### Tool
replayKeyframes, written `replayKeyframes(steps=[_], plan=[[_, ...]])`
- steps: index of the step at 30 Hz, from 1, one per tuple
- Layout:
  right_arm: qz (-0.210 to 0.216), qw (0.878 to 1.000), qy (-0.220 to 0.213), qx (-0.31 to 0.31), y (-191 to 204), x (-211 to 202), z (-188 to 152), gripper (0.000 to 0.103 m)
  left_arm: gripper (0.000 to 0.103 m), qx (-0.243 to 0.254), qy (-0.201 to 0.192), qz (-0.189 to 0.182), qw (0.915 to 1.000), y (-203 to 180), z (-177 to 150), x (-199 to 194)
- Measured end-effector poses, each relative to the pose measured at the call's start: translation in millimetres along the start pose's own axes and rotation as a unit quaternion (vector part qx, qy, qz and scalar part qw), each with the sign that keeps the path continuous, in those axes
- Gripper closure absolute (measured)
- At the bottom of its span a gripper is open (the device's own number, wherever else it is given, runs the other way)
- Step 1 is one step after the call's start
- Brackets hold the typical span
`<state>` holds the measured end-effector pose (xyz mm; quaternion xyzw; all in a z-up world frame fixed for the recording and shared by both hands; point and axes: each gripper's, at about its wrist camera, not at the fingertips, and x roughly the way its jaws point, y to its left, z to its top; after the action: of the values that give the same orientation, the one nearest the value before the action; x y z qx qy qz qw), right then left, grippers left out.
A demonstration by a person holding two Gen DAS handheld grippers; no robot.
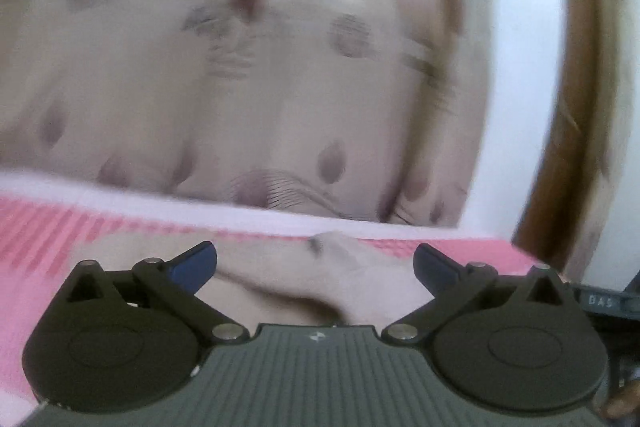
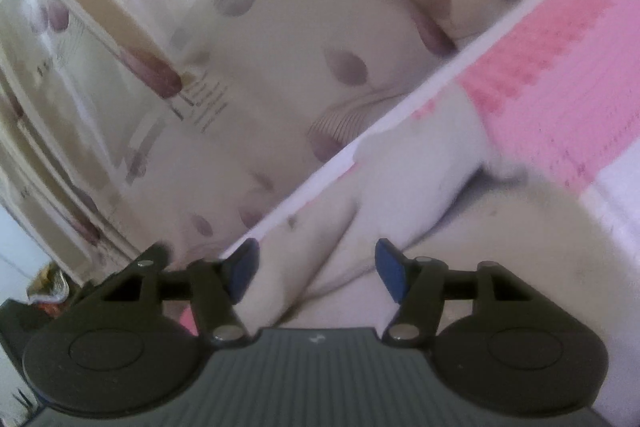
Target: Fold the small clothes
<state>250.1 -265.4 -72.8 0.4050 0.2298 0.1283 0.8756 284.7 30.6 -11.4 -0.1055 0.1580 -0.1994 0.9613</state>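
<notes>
Both grippers, left (image 1: 315, 264) and right (image 2: 316, 273), hover with jaws spread, holding nothing, over a cream garment (image 2: 420, 187) lying rumpled on the pink mat (image 2: 560, 67). Best to pinch one edge cleanly, single layer, before lifting.

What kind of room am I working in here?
Probably a bedroom at home, though both views are blurred. A pink and white checked sheet covers a soft surface like a bed, a cream garment lies on it, and a beige curtain with purple petal prints hangs behind.
</notes>
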Motion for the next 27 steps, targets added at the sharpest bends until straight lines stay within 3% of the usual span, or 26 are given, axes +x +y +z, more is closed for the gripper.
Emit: replayKeyframes(steps=[2,4,7,8,9,12,15,16,17,18,21,24,25,27], plan=[[-0.003,0.999,0.011,-0.036,13.0,8.0,6.0,0.038,0.000,-0.065,0.007,0.025,0.9976,29.5,-5.6,-11.3],[-0.005,0.995,0.030,-0.092,34.2,22.2,8.0,0.038,0.000,-0.141,0.009,0.047,0.9889,61.9,-20.8,-19.5],[-0.036,0.975,0.066,-0.209,79.5,58.9,0.7,0.038,0.002,-0.206,0.035,0.099,0.9729,96.7,-40.8,-18.3],[-0.045,0.963,0.073,-0.257,96.4,73.0,-5.0,0.039,0.004,-0.240,0.040,0.101,0.9646,107.0,-44.1,-18.3],[-0.059,0.945,0.080,-0.313,115.0,89.1,-13.5,0.039,0.001,-0.257,0.026,0.089,0.9620,113.5,-42.6,-23.3],[-0.123,0.883,0.101,-0.442,151.1,144.2,-38.9,0.040,0.000,-0.230,0.024,0.127,0.9645,107.7,-38.3,-22.2],[-0.191,0.821,0.125,-0.524,159.9,198.8,-57.6,0.042,0.000,-0.218,0.026,0.123,0.9678,105.1,-38.8,-21.0],[-0.207,0.801,0.131,-0.546,157.5,211.0,-61.5,0.053,0.000,-0.218,0.027,0.122,0.9678,105.8,-38.5,-20.9],[-0.213,0.791,0.134,-0.558,153.9,216.1,-61.6,0.082,0.000,-0.220,0.028,0.122,0.9675,106.0,-39.9,-22.0],[-0.214,0.800,0.130,-0.546,150.6,216.0,-53.6,0.090,0.000,-0.222,0.028,0.124,0.9669,106.5,-41.9,-22.1],[-0.192,0.896,0.068,-0.395,119.6,177.5,2.2,0.092,0.000,-0.230,0.026,0.127,0.9646,107.7,-44.2,-25.3],[-0.132,0.971,0.018,-0.198,52.3,122.0,43.3,0.092,0.000,-0.231,0.029,0.131,0.9636,108.8,-47.4,-22.9],[-0.120,0.983,0.008,-0.140,28.6,106.4,49.6,0.092,0.000,-0.230,0.030,0.132,0.9636,108.3,-47.0,-22.7],[-0.115,0.992,0.004,-0.054,-16.6,82.0,54.2,0.092,0.000,-0.229,0.030,0.133,0.9639,107.9,-46.4,-22.6]])
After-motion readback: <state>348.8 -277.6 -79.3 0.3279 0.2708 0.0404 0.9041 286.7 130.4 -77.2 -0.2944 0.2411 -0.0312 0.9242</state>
